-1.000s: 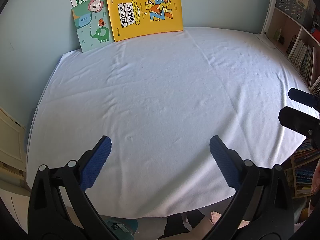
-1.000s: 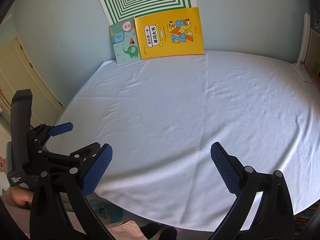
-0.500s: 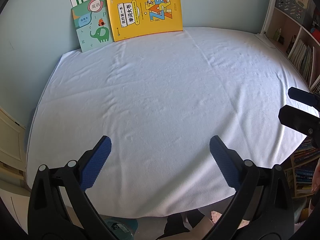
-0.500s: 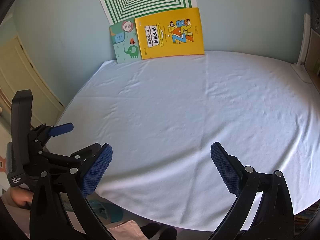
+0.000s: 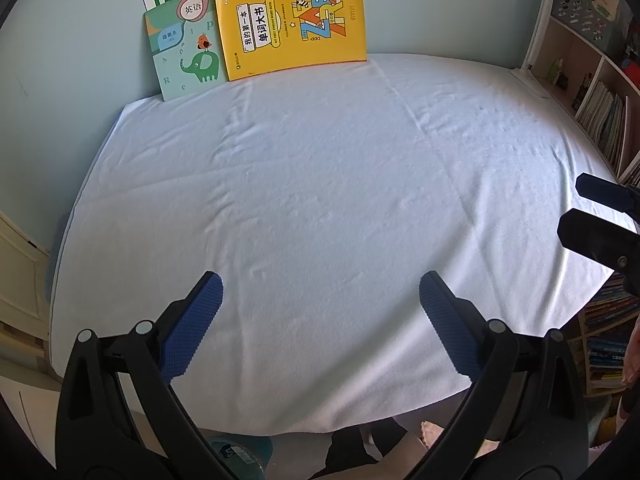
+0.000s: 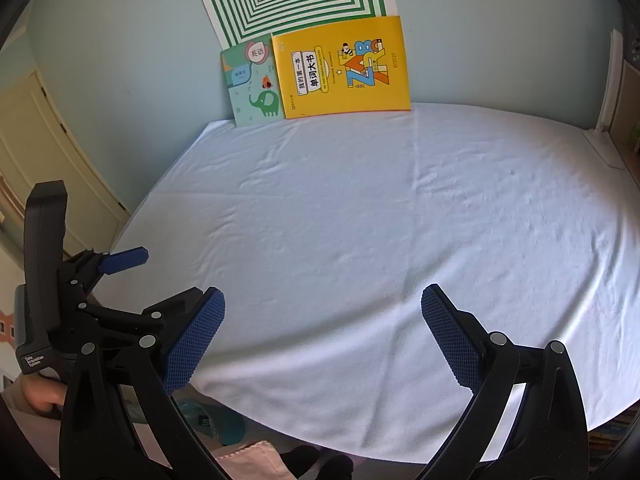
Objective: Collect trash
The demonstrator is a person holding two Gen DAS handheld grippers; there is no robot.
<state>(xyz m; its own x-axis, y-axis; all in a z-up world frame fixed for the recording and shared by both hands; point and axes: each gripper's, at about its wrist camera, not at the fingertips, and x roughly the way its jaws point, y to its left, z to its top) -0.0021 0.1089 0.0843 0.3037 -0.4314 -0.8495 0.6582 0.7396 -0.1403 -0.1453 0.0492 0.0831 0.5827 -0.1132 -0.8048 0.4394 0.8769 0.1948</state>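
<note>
Nothing differs from earlier frames: both views unchanged. Left gripper (image 5: 320, 312) hangs over near edge of white cloth (image 5: 320, 208), fingers spread wide, nothing between. Right gripper (image 6: 322, 320) same, wide apart, empty. Yellow book (image 5: 292, 24) and green book (image 5: 184, 54) lean against wall, upper left. Trash not visible in either view.

Both cameras sit at the table's (image 5: 320, 200) near edge, low, looking toward twelve o'clock at the wall. The left one stands further left; the right gripper (image 5: 600, 216) pokes in at its three o'clock. In the right view the left gripper (image 6: 120, 280) shows at nine. Both share the white cloth (image 6: 360, 240) and yellow book (image 5: 292, 24).
</note>
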